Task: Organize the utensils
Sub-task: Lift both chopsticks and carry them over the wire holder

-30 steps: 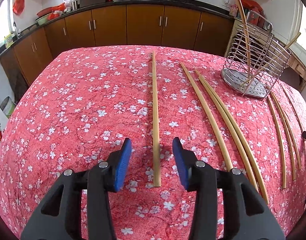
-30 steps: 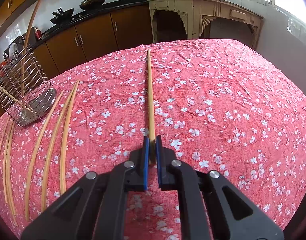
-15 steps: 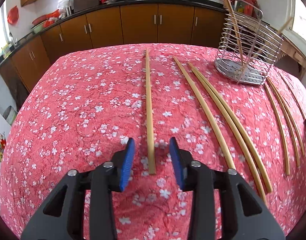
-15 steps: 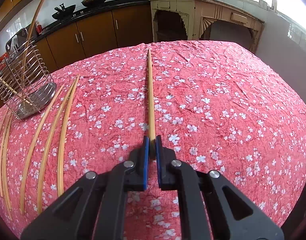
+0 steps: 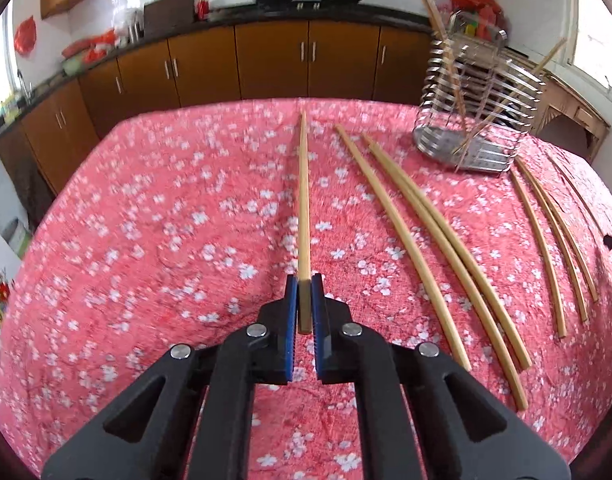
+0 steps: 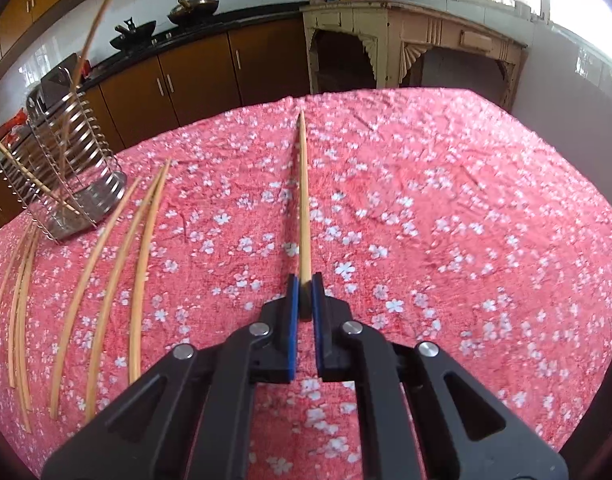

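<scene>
Tongs status: left tongs [image 5: 304, 294] have just been closing and now clamp the near end of a chopstick [image 5: 303, 208], blue pads [image 5: 290, 300] pressed on both sides. Right tongs [image 6: 304, 294] clamped on the end of another chopstick [image 6: 304, 204]. Both sticks run straight ahead over the desk's pink floral cloth [image 5: 145, 220]. Loose chopsticks [image 5: 422, 240] lie in a row on the cloth. Wire utensil holder [image 5: 478, 104] stands at the far edge, two sticks leaning in it.
</scene>
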A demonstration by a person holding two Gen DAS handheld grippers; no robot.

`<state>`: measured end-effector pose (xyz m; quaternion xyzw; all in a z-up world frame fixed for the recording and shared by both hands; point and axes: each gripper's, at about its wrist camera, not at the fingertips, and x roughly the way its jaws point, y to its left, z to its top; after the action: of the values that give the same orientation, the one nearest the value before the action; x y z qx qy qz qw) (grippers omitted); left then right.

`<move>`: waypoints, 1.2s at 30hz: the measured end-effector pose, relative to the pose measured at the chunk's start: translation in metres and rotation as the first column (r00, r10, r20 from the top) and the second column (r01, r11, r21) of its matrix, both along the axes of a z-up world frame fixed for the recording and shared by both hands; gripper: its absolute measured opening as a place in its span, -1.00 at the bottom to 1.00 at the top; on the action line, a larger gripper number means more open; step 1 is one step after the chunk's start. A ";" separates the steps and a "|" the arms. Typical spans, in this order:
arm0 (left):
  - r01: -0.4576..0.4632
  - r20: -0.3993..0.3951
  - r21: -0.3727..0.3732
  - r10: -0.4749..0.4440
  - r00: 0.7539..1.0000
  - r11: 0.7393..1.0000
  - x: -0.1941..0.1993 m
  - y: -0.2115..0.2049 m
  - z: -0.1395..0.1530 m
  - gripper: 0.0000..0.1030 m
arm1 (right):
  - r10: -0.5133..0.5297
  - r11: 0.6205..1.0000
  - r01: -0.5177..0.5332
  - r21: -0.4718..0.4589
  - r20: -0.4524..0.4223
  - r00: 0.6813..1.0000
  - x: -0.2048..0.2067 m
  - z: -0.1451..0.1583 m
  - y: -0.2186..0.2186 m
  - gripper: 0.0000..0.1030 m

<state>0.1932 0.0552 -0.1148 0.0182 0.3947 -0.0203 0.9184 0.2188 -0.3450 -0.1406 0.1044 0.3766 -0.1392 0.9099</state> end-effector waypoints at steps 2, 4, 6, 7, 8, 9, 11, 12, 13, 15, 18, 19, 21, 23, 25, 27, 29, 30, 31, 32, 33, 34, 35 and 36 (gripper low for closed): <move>0.002 0.026 -0.006 -0.002 1.000 1.000 -0.006 0.001 0.007 -0.87 | -0.001 1.000 0.001 -0.005 0.036 0.999 -0.007 0.012 0.000 -0.86; 0.000 0.068 -0.025 0.001 0.998 1.000 -0.012 0.004 0.018 -0.87 | 0.001 1.000 0.001 -0.017 0.091 0.996 -0.015 0.028 0.002 -0.86; -0.004 0.144 -0.051 0.012 0.990 0.999 -0.021 0.008 0.035 -0.87 | 0.002 0.999 0.003 -0.037 0.136 0.991 -0.021 0.042 0.004 -0.86; -0.005 0.176 -0.067 0.017 0.984 0.998 -0.025 0.011 0.043 -0.87 | 0.006 0.999 0.002 -0.047 0.160 0.987 -0.024 0.049 0.005 -0.86; -0.008 0.204 -0.082 0.025 0.979 0.997 -0.027 0.013 0.051 -0.87 | 0.010 0.998 0.001 -0.060 0.188 0.982 -0.027 0.058 0.007 -0.86; -0.010 0.229 -0.095 0.032 0.973 0.995 -0.029 0.015 0.058 -0.87 | 0.012 0.998 0.002 -0.066 0.211 0.977 -0.030 0.065 0.008 -0.86; -0.014 0.284 -0.111 0.045 0.958 0.994 -0.034 0.017 0.073 -0.87 | 0.017 0.998 -0.001 -0.062 0.250 0.968 -0.033 0.077 0.007 -0.86; -0.017 0.309 -0.114 0.052 0.950 0.993 -0.035 0.017 0.080 -0.87 | 0.017 0.998 -0.001 -0.060 0.268 0.963 -0.034 0.084 0.006 -0.86; -0.018 0.332 -0.121 0.058 0.941 0.993 -0.037 0.017 0.087 -0.87 | 0.019 0.998 -0.002 -0.059 0.286 0.958 -0.035 0.090 0.006 -0.86; -0.023 0.361 -0.128 0.068 0.930 0.991 -0.037 0.018 0.097 -0.87 | 0.022 0.998 -0.004 -0.060 0.311 0.950 -0.035 0.099 0.006 -0.86; -0.032 0.390 -0.138 0.084 0.917 0.990 -0.034 0.019 0.109 -0.87 | 0.021 0.999 -0.003 -0.053 0.347 0.937 -0.034 0.113 0.004 -0.86; -0.035 0.395 -0.140 0.088 0.914 0.990 -0.033 0.020 0.111 -0.87 | 0.018 0.999 -0.001 -0.047 0.360 0.933 -0.033 0.118 0.002 -0.86; -0.045 0.414 -0.149 0.103 0.904 0.988 -0.030 0.021 0.120 -0.87 | 0.021 0.999 -0.007 -0.037 0.381 0.924 -0.032 0.126 0.000 -0.86; -0.049 0.429 -0.154 0.112 0.897 0.987 -0.029 0.021 0.127 -0.87 | 0.019 0.999 -0.005 -0.037 0.402 0.915 -0.030 0.135 -0.001 -0.86; -0.055 0.446 -0.158 0.121 0.887 0.986 -0.029 0.021 0.135 -0.87 | 0.019 1.000 -0.010 -0.025 0.422 0.907 -0.030 0.143 -0.002 -0.86; -0.056 0.463 -0.164 0.127 0.877 0.985 -0.029 0.021 0.142 -0.87 | 0.017 1.000 -0.013 -0.013 0.437 0.899 -0.030 0.149 -0.003 -0.86; -0.055 0.476 -0.169 0.131 0.870 0.984 -0.031 0.021 0.148 -0.87 | 0.019 1.000 -0.018 -0.007 0.451 0.892 -0.031 0.155 -0.003 -0.86; -0.056 0.483 -0.172 0.133 0.865 0.984 -0.032 0.022 0.151 -0.87 | 0.021 1.000 -0.021 -0.007 0.458 0.889 -0.031 0.158 -0.002 -0.86; -0.054 0.490 -0.174 0.134 0.861 0.983 -0.034 0.022 0.155 -0.87 | 0.025 1.000 -0.026 -0.006 0.462 0.886 -0.033 0.161 -0.002 -0.86; -0.053 0.496 -0.174 0.134 0.858 0.983 -0.035 0.023 0.157 -0.87 | 0.029 1.000 -0.030 -0.005 0.466 0.884 -0.034 0.163 -0.001 -0.86; -0.052 0.500 -0.175 0.134 0.856 0.983 -0.035 0.023 0.158 -0.87 | 0.035 0.999 -0.037 -0.005 0.470 0.882 -0.036 0.166 0.000 -0.86; -0.051 0.505 -0.176 0.134 0.853 0.983 -0.037 0.024 0.160 -0.87 | 0.040 0.999 -0.042 -0.005 0.473 0.880 -0.037 0.169 0.000 -0.86; -0.048 0.511 -0.178 0.134 0.849 0.983 -0.038 0.024 0.162 -0.87 | 0.044 0.999 -0.048 -0.004 0.476 0.878 -0.038 0.171 0.000 -0.86; -0.047 0.516 -0.179 0.134 0.846 0.983 -0.039 0.023 0.164 -0.87 | 0.048 0.999 -0.053 -0.004 0.479 0.877 -0.041 0.172 0.001 -0.86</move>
<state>0.1537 0.0784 0.0495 -0.0692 0.1258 -0.0025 0.9896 0.1782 -0.3439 0.0313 0.1300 0.1434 -0.0836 0.9775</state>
